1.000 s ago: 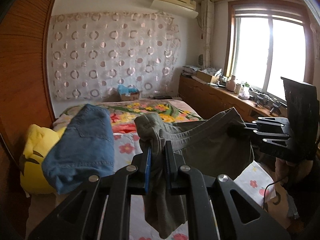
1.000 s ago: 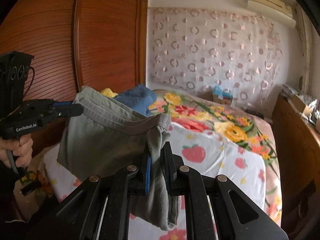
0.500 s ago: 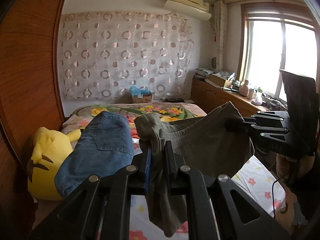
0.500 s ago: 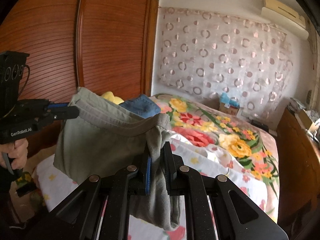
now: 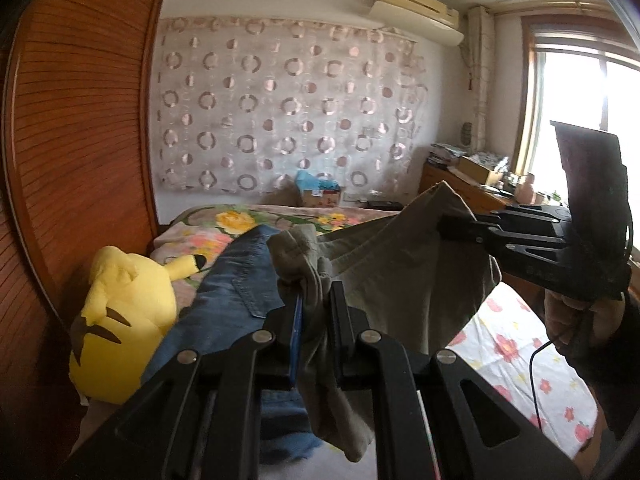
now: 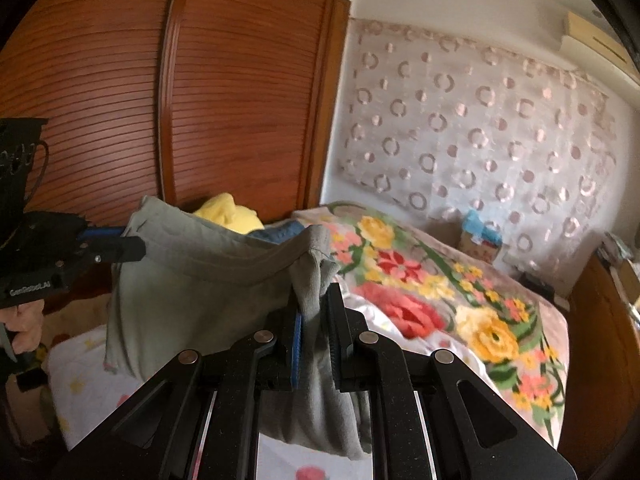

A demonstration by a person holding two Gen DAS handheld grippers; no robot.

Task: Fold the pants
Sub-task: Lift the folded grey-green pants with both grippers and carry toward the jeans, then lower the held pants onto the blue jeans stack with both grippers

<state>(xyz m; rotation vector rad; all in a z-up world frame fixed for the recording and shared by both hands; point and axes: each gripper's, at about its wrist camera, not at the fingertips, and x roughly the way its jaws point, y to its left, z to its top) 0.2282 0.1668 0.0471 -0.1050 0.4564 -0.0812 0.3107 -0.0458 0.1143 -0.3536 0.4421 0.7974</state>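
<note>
The grey pants (image 5: 404,280) hang stretched between both claws; left claw (image 5: 316,320) and right claw (image 6: 316,320) each pinch one corner of them above the bed (image 6: 500,320)

The hanging end of the grey-green pants (image 5: 404,280) drops behind the left gripper (image 5: 316,320), so their lower part is hidden. The jeans (image 5: 236,300) are half covered too. In the right wrist view the flowered blanket (image 6: 420,304) is smeared with blur, and the yellow plush toy (image 6: 228,216) only peeks over the waistband.
</note>
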